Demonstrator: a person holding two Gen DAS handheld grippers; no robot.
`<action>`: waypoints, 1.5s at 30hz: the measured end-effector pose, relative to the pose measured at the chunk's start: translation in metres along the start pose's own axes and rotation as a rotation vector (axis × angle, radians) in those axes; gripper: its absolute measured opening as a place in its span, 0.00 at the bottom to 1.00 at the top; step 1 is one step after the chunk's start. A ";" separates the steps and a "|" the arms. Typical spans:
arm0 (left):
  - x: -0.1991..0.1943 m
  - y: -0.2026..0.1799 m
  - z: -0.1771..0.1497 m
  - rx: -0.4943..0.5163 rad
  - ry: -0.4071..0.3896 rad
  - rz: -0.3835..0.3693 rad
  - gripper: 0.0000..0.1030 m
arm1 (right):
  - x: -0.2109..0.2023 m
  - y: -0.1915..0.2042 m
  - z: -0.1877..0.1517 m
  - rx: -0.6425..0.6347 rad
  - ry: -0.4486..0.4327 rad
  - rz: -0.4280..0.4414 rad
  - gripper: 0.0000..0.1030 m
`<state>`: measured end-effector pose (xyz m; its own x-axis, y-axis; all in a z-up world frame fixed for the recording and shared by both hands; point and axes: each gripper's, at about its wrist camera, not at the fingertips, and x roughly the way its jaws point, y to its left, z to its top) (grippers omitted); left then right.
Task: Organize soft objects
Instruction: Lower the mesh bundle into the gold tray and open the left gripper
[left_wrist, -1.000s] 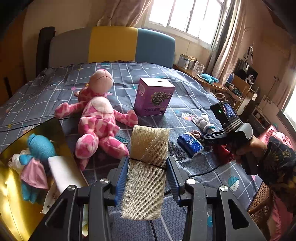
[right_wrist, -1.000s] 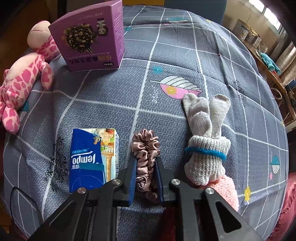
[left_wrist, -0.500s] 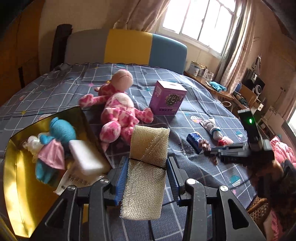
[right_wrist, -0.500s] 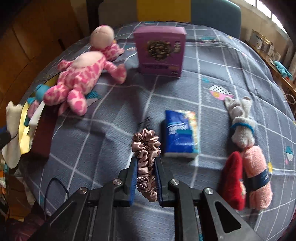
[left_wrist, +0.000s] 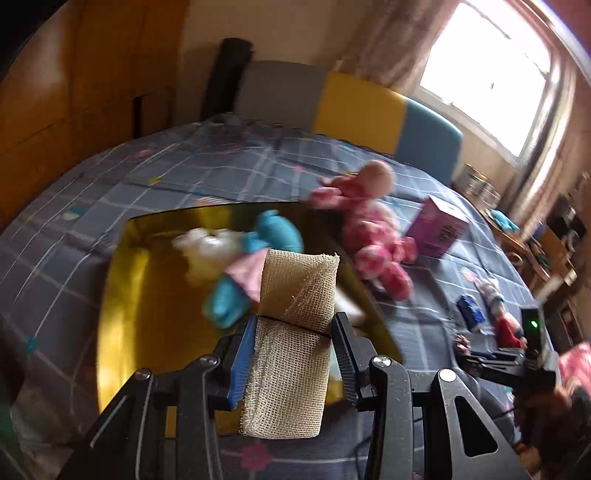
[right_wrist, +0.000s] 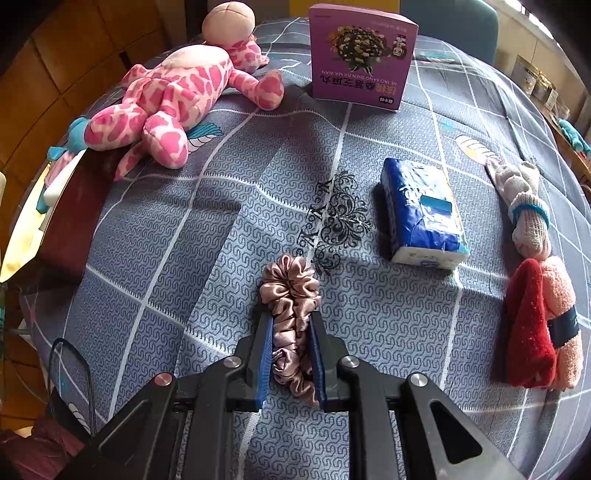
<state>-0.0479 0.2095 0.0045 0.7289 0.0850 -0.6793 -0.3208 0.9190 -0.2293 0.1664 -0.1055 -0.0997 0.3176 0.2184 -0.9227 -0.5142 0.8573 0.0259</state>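
Left wrist view: left gripper (left_wrist: 293, 345) has its jaws clamped partway on a beige mesh cloth roll (left_wrist: 291, 332), held over the near edge of the gold-lined box (left_wrist: 122, 295) on the bed (left_wrist: 147, 173). Inside the box, at about 11 o'clock from the roll: a blue-and-pink doll (left_wrist: 255, 258) and a white soft thing (left_wrist: 207, 247), blurred. My read: two items stowed, roll about to be third.

Right wrist view: right gripper (right_wrist: 291, 350) has jaws nearly closed on a mauve satin scrunchie (right_wrist: 291, 291), carried above the bedspread, box off at 9 o'clock. Likely fourth in.

Left on the bed, counted:
- one pink spotted plush (right_wrist: 173, 96), 10 o'clock of the scrunchie
- one purple carton (right_wrist: 360, 55), 12 o'clock; rigid, probably doesn't belong in the box
- one blue tissue pack (right_wrist: 421, 214), 2 o'clock
- one grey glove bundle with blue band (right_wrist: 524, 206), 2 to 3 o'clock
- one red-and-pink sock roll (right_wrist: 539, 325), 3 o'clock, touching the glove bundle's near end

Judging by that, under half done: two in, two in transit, four soft items pending.
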 end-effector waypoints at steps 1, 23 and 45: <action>0.000 0.010 -0.001 -0.026 0.003 0.018 0.41 | 0.000 0.002 0.000 -0.003 -0.007 -0.004 0.17; 0.088 0.109 0.042 -0.284 0.161 0.221 0.42 | -0.004 -0.001 -0.007 0.011 -0.047 0.012 0.18; 0.046 0.064 0.026 -0.110 0.017 0.268 0.61 | -0.004 0.003 -0.009 -0.003 -0.067 -0.033 0.18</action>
<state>-0.0192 0.2824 -0.0233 0.5992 0.3120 -0.7373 -0.5651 0.8172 -0.1134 0.1564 -0.1078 -0.0992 0.3870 0.2206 -0.8953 -0.5047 0.8633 -0.0055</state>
